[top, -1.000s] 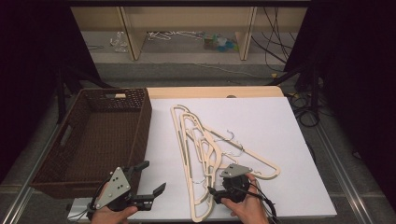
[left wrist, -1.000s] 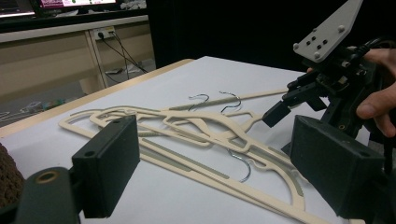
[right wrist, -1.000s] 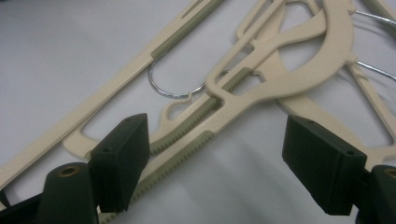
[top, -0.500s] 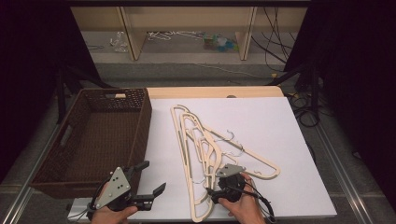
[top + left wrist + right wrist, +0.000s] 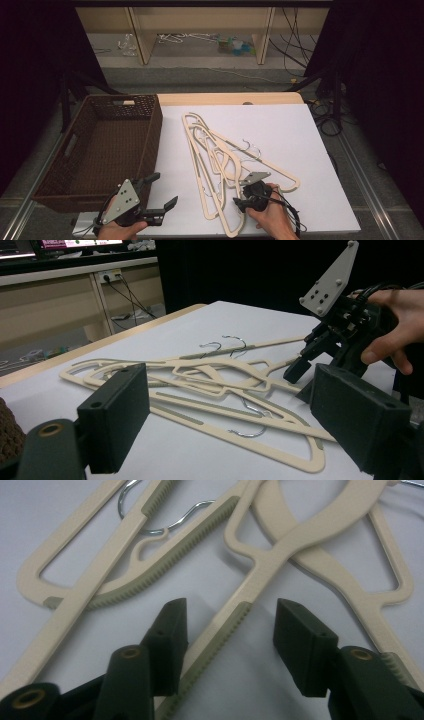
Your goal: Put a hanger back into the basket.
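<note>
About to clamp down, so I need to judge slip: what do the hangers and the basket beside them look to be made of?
Hangers: cream body, probably matte moulded plastic, judging by its smooth rounded edges. Ribbed greenish-grey strips along the arms look like rubbery anti-slip inserts. Hooks: shiny silver wire, likely steel.
Basket: dark brown woven weave, wicker or rattan-like; natural or plastic strand cannot be told.

my left gripper (image 5: 161, 192) low at near table edge, jaws wide apart, nothing between | my right gripper (image 5: 241, 197) tipped down, jaws just been closing, half-closed, pads not pressing | right hand (image 5: 270, 215) wraps body

Cream hangers (image 5: 220, 160) lie tangled on the white table (image 5: 300, 135), beside a basket (image 5: 100, 145).
</note>
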